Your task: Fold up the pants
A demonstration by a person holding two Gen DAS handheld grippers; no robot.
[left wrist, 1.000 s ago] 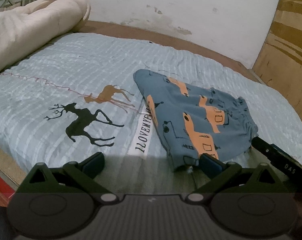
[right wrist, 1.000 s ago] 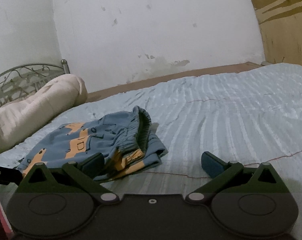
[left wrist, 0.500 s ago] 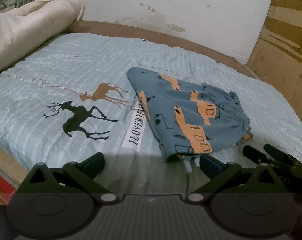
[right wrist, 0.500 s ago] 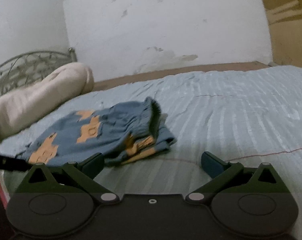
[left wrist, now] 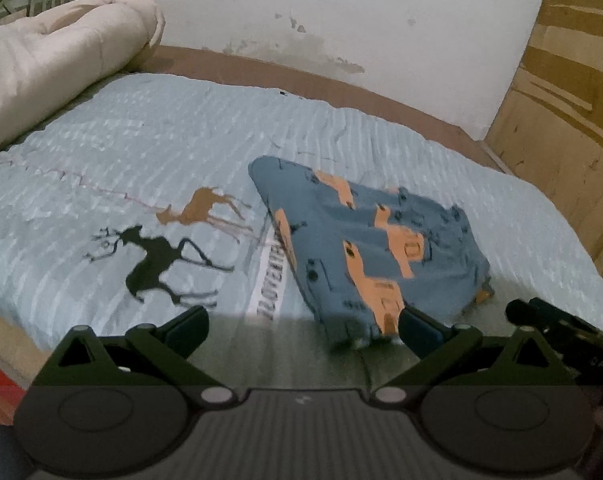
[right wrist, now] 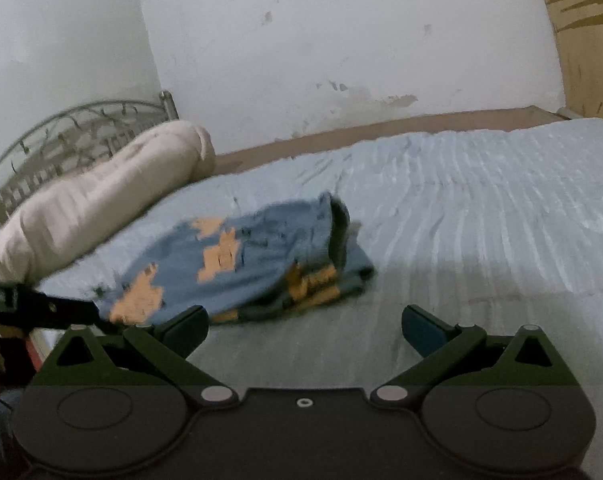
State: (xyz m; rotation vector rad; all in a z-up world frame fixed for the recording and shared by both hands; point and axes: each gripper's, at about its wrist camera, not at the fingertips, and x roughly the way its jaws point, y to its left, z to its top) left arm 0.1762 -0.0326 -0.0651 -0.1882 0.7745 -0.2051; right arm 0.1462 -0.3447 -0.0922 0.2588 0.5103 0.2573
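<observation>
Since the earlier frame the right tool [right wrist: 303,330] has drawn back from the pants [right wrist: 245,268], which now lie higher in its view, a strip of bed [right wrist: 481,208] between. One pair of folded pants [left wrist: 365,248] rests right of centre in the left view. Two tools, both spread wide and empty; the left tool [left wrist: 303,330] has its right finger just beside the pants' near corner. One rolled blanket [left wrist: 49,60] sits upper left.

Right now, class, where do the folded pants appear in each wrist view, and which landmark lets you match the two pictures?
Left wrist view: pants right of centre, on the bed.
Right wrist view: pants left of centre, on the bed.
Shared landmark: rolled cream blanket, far left in both.
</observation>
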